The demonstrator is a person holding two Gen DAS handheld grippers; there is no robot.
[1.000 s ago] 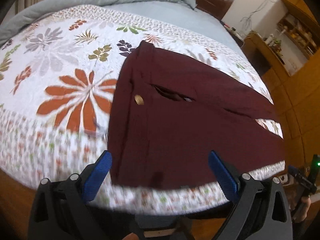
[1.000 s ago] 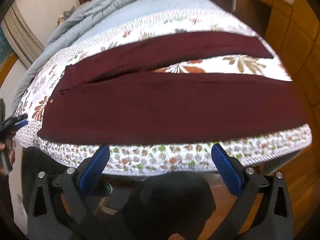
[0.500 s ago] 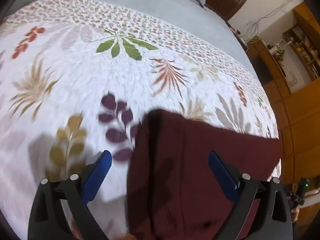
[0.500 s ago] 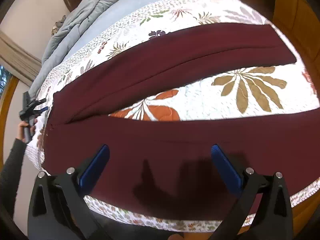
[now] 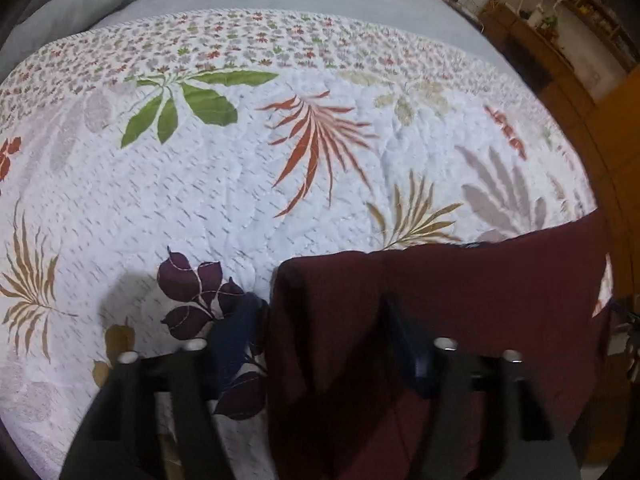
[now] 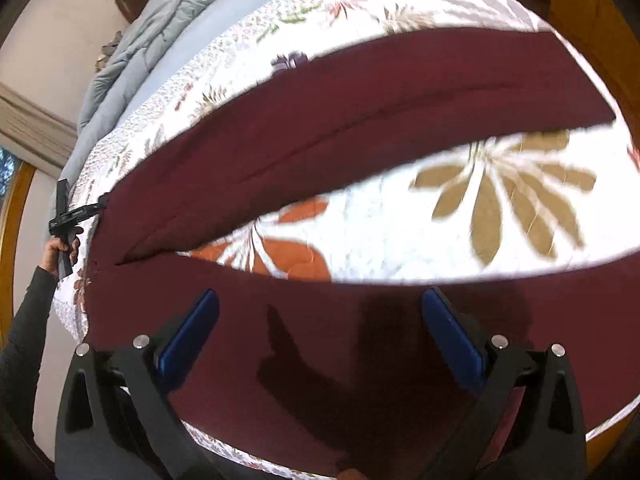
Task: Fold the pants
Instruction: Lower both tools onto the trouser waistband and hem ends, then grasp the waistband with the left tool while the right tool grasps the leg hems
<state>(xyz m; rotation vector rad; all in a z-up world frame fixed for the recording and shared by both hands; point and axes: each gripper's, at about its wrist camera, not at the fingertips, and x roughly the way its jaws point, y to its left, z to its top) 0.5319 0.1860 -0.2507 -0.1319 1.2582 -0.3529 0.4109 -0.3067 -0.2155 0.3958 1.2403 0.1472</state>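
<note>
Both hands have travelled across the bed toward the far side of the pants since a second ago, and the left gripper's fingers have just been closing.

Left wrist view: the left gripper (image 5: 316,344) sits low over the quilt (image 5: 240,184), whose leaf prints fill the picture from 9 to 2 o'clock. A corner of the maroon pants (image 5: 480,292), at the waist end, comes in from 3 o'clock and runs down to 6. One blue finger (image 5: 236,332) rests on the quilt just outside the cloth edge; the other is over the maroon fabric, so the corner lies between them. They stand much nearer together than before, yet whether the pads already press the cloth I cannot tell, as shadow and blur hide the contact.

Right wrist view: the right gripper (image 6: 320,332) hovers over the near leg of the pants (image 6: 360,120), its fingers wide apart with nothing between them and their shadow falling on the fabric at 6 o'clock. The far leg arcs from 9 to 2 o'clock, with quilt showing in the gap. At 9 o'clock the person's left hand (image 6: 60,248) holds its gripper at the waistband edge.

My reading: the first fold, one leg over the other, is just being set up, with the left grasp nearly made and the right grasp still to come.
</note>
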